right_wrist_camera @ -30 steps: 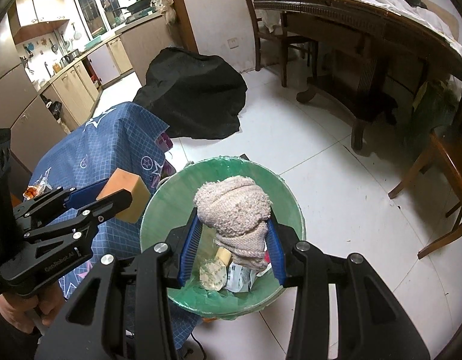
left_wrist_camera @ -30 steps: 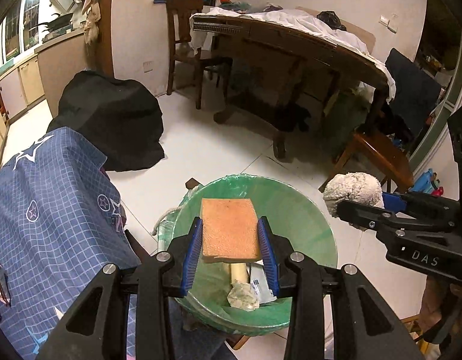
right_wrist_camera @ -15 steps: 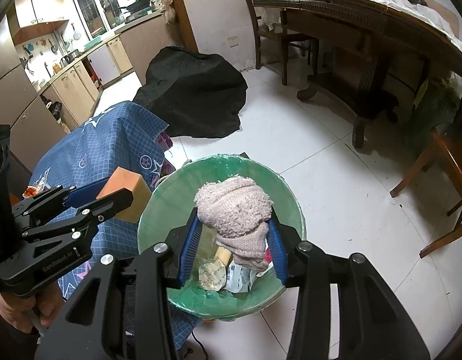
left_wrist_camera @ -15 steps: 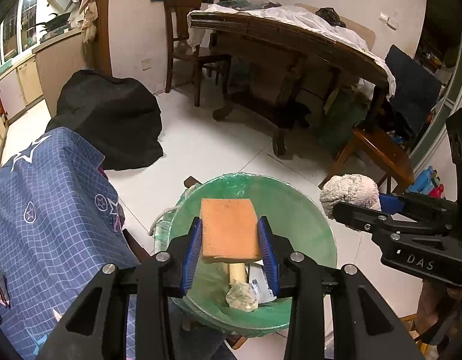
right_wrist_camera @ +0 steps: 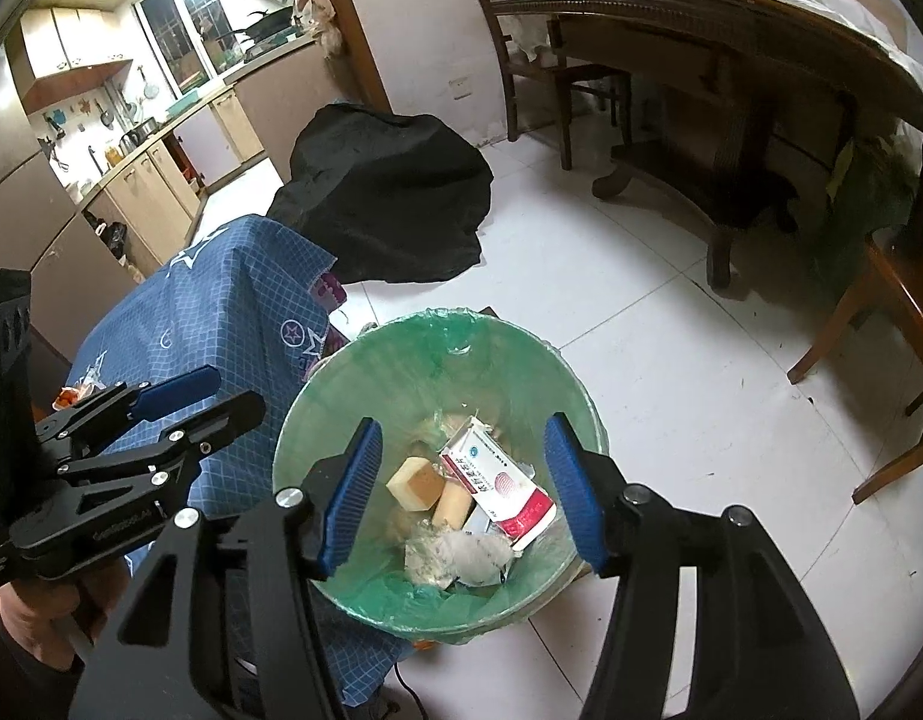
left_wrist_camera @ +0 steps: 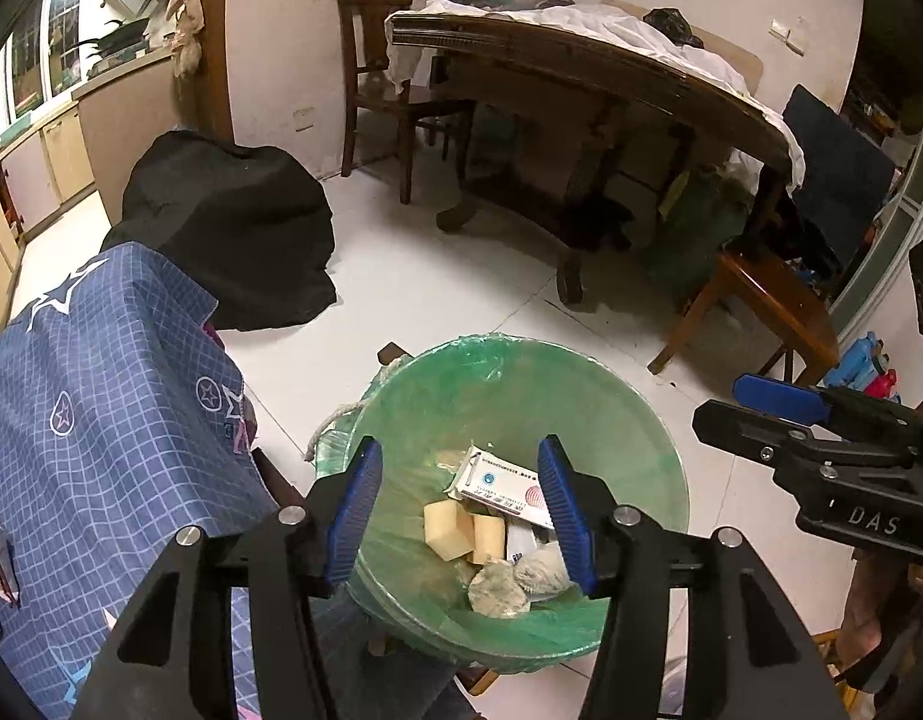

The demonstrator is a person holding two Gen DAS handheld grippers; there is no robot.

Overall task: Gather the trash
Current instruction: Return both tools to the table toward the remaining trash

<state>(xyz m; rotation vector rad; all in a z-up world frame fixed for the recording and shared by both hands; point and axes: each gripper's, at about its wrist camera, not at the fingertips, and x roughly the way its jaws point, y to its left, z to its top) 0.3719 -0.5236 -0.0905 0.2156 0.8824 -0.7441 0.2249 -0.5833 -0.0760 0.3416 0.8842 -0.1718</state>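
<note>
A green-lined trash bin (left_wrist_camera: 641, 420) stands on the white floor, also in the right wrist view (right_wrist_camera: 509, 360). Inside lie the orange sponge (left_wrist_camera: 449, 521) (right_wrist_camera: 416, 483), the grey cloth (left_wrist_camera: 542, 570) (right_wrist_camera: 479, 555), a white and red carton (left_wrist_camera: 509, 489) (right_wrist_camera: 497, 480) and crumpled wrappers. My left gripper (left_wrist_camera: 458, 510) is open and empty above the bin; it also shows at the left of the right wrist view (right_wrist_camera: 197, 399). My right gripper (right_wrist_camera: 461, 492) is open and empty above the bin; it shows at the right of the left wrist view (left_wrist_camera: 761, 408).
A table with a blue checked cloth (left_wrist_camera: 89, 408) touches the bin's left side. A black covered heap (left_wrist_camera: 233, 228) lies behind. A large wooden table (left_wrist_camera: 581, 96), chairs (left_wrist_camera: 389, 60) and a wooden stool (left_wrist_camera: 773, 306) stand on the far right.
Both grippers opened. The orange sponge dropped from the left gripper and the grey cloth from the right gripper into the bin.
</note>
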